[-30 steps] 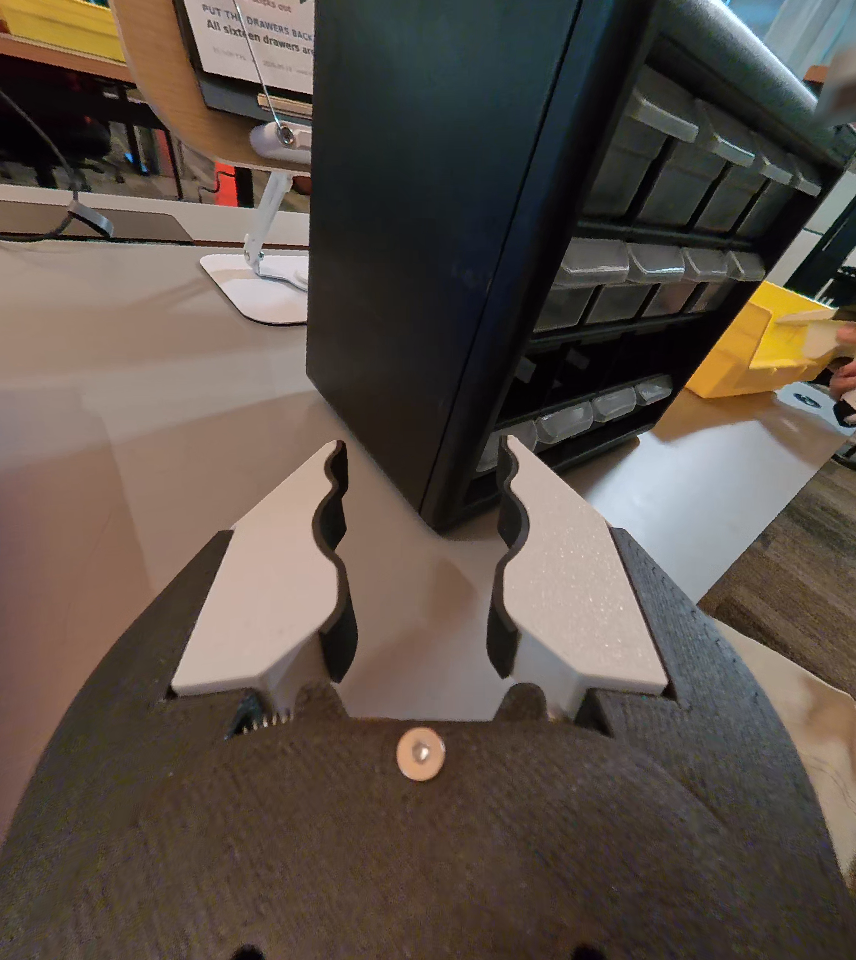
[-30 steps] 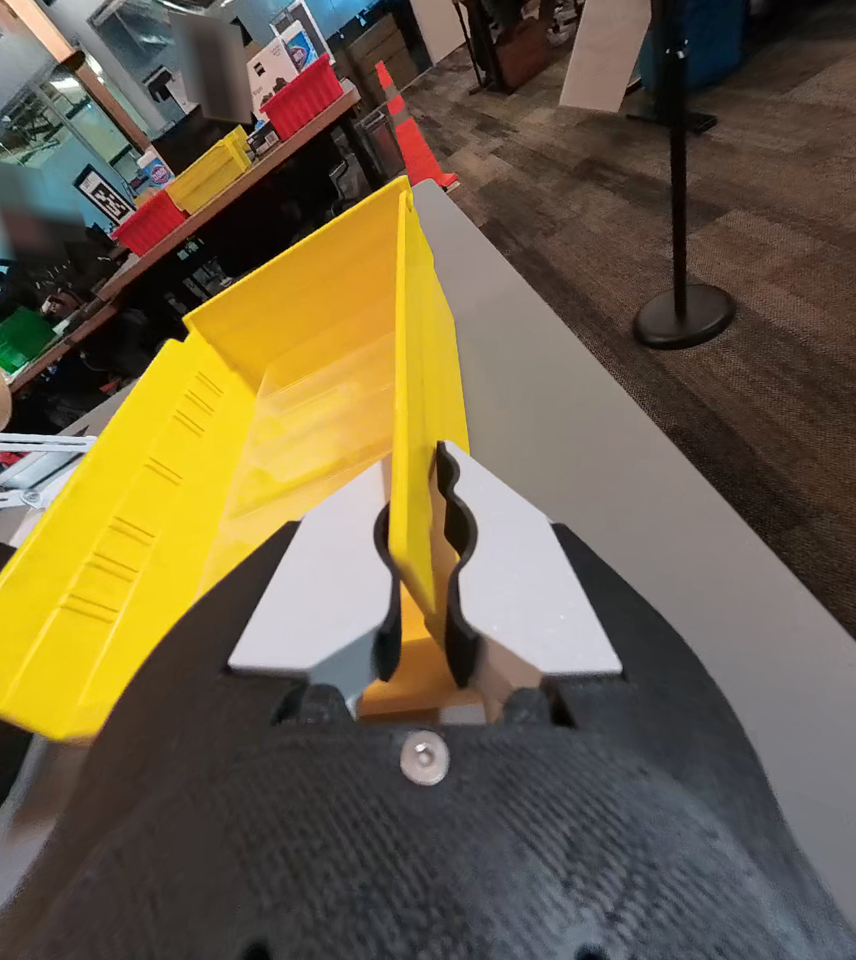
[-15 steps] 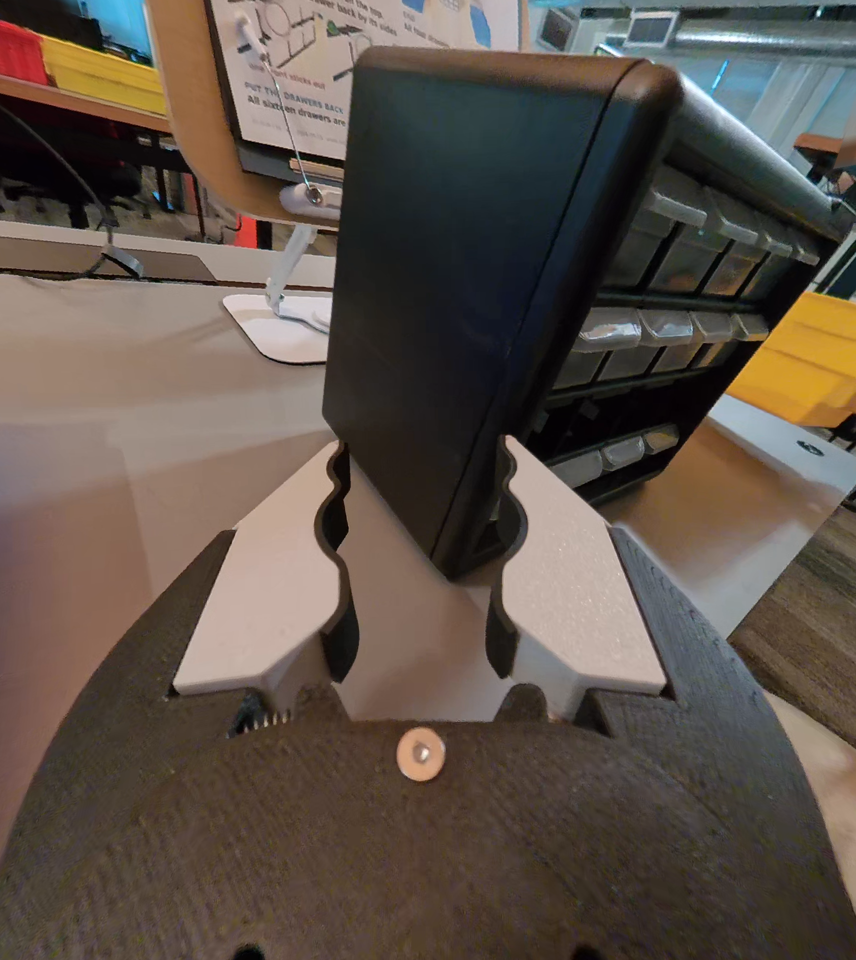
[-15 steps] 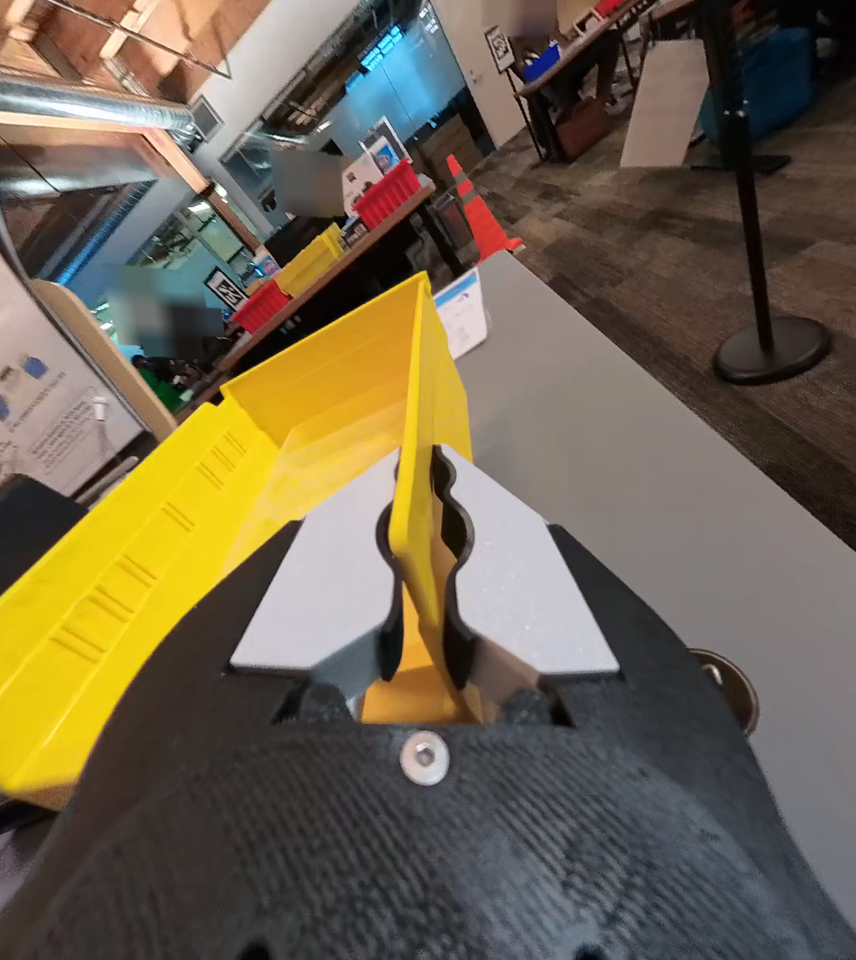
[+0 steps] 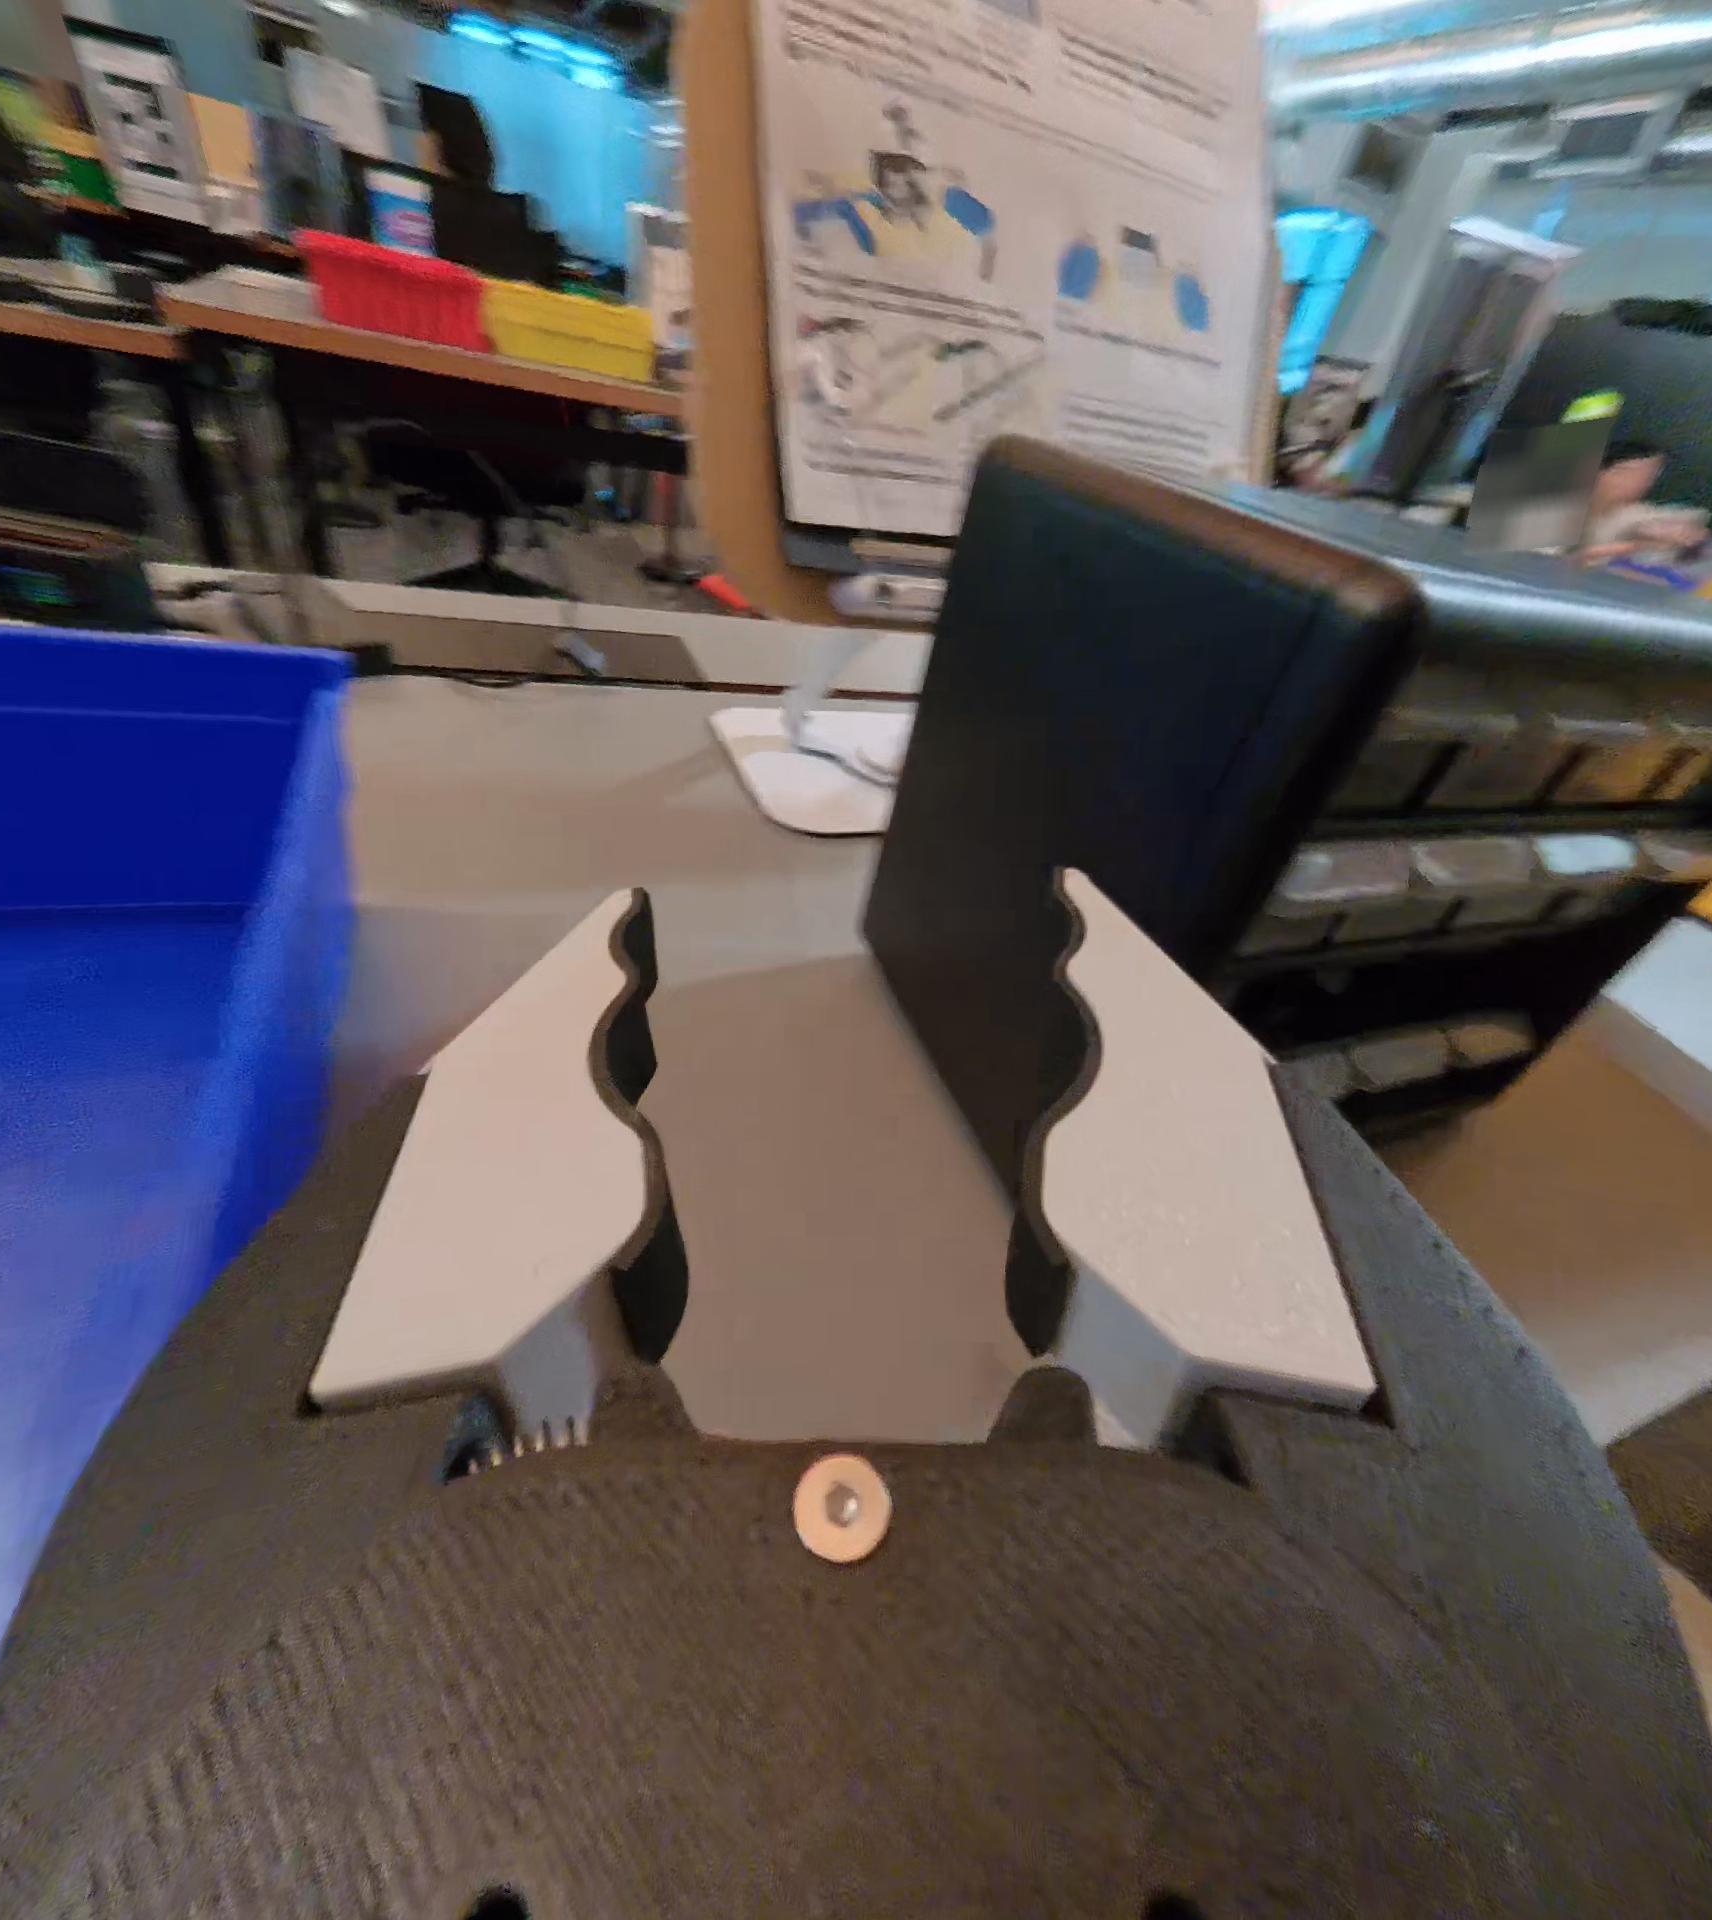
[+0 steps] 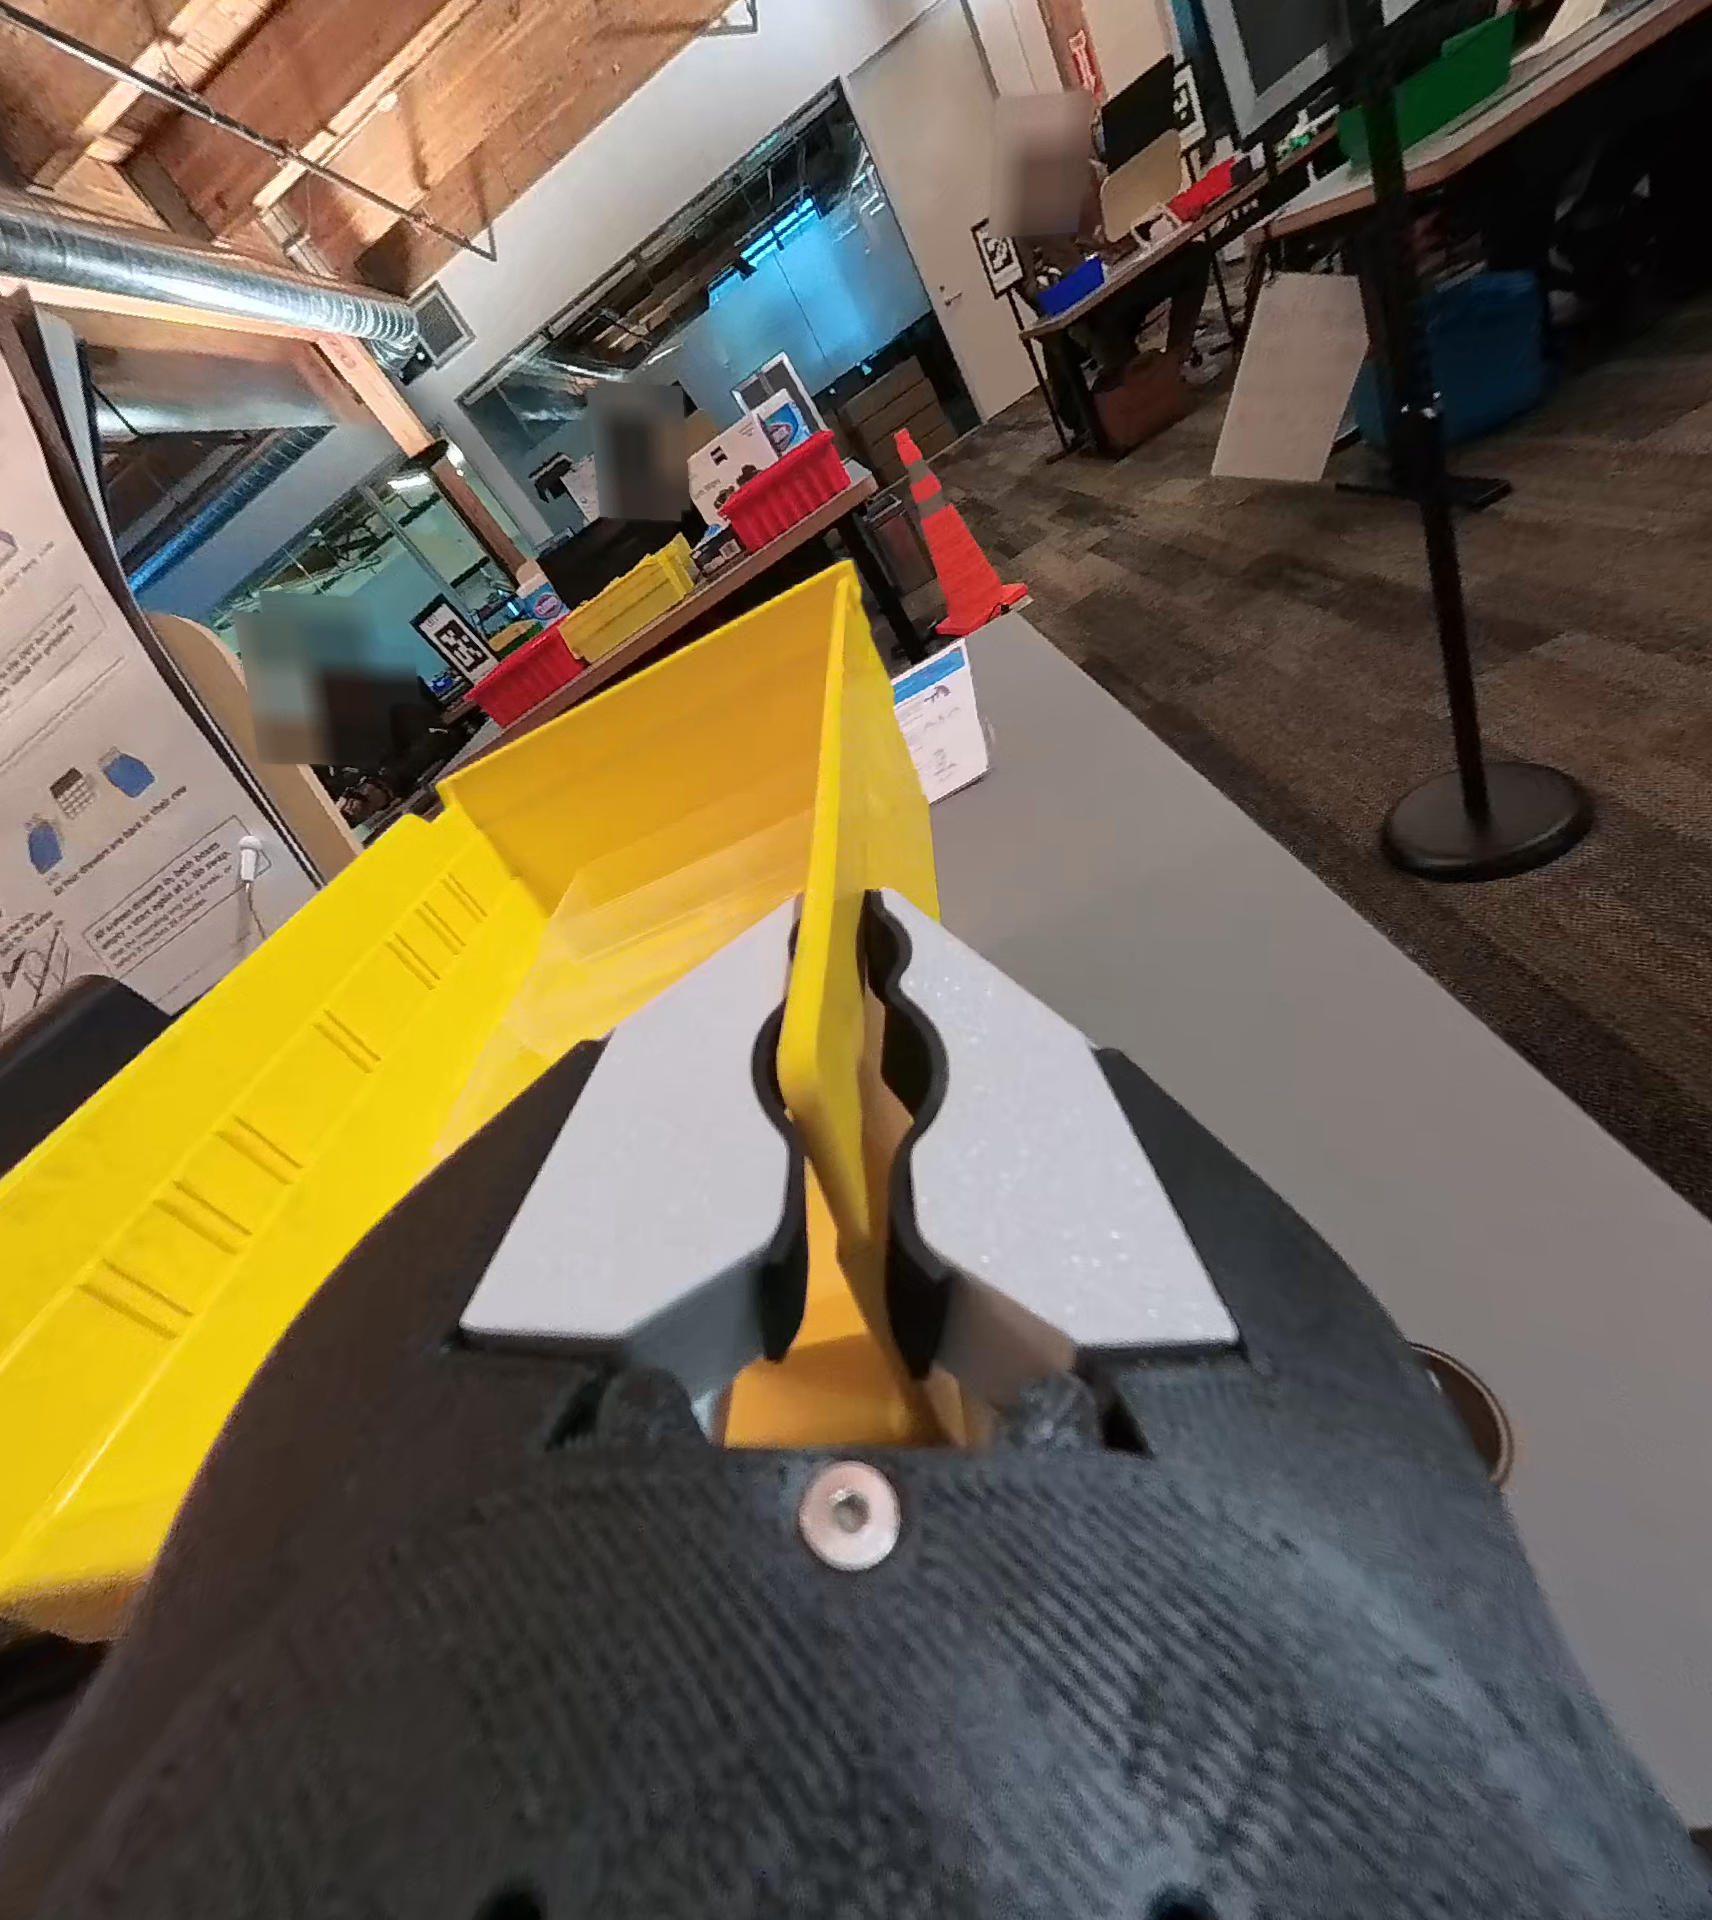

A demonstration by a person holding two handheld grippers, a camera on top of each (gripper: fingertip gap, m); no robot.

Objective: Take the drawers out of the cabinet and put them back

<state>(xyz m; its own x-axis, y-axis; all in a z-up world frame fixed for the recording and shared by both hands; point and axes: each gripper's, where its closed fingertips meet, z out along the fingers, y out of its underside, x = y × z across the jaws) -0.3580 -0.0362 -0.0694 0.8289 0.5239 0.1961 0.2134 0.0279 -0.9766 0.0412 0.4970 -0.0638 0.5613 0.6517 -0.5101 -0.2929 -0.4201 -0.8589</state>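
Right gripper (image 6: 836,1081) clamps the stiff, likely light yellow plastic bin's (image 6: 332,1081) thin side wall, while left gripper (image 5: 852,1101) gapes wide, empty, beside the black plastic drawer cabinet (image 5: 1122,727).

A blue bin (image 5: 93,935) stands on the grey surface (image 5: 540,769) at the left, and a white stand base (image 5: 810,774) rests farther back. Behind it hangs a printed poster (image 5: 1008,260). A red bin (image 5: 393,291) and a yellow bin (image 5: 569,330) sit side by side on a distant shelf. An orange cone (image 6: 951,540) and a black stanchion (image 6: 1454,644) stand on the carpet.
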